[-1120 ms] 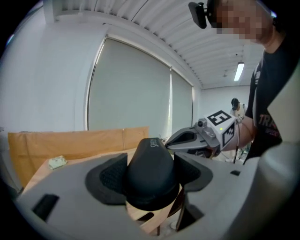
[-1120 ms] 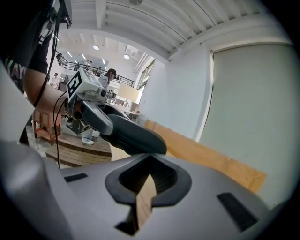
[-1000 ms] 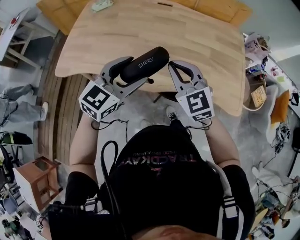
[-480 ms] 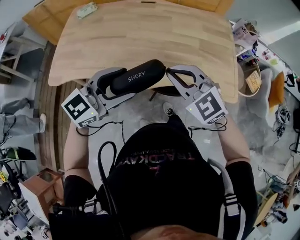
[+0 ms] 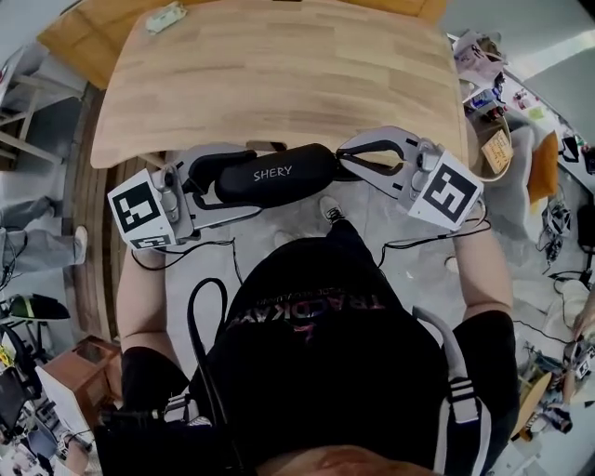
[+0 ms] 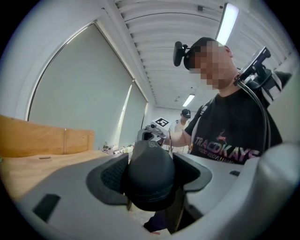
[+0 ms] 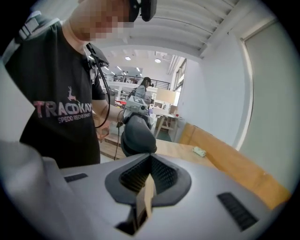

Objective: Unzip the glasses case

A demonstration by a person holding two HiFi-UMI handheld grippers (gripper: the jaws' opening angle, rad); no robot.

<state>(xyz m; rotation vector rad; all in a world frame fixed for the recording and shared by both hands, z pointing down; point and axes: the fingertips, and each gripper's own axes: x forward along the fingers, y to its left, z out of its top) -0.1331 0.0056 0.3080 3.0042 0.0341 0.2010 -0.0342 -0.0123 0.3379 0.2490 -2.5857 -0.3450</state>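
A black glasses case [image 5: 274,175] with white lettering lies level in the air between my two grippers, just off the near edge of the wooden table [image 5: 279,74]. My left gripper [image 5: 218,177] has its jaws wide around the case's left end, and both pads press on its rounded end [image 6: 151,176]. My right gripper [image 5: 346,165] is shut, its tips right at the case's right end [image 7: 137,136]. In the right gripper view the pads [image 7: 159,174] meet. Whether a zipper pull is pinched between them is hidden.
A small pale green object [image 5: 167,17] lies at the table's far left corner. A wooden stool [image 5: 79,358] stands on the floor at lower left, and cluttered shelves [image 5: 493,102] are at the right. Another person [image 6: 185,124] stands far behind.
The case has turned from slanted to level and come nearer to my body, off the table's edge. Both grippers swung outward with it, the left one to the left, the right one to the right.
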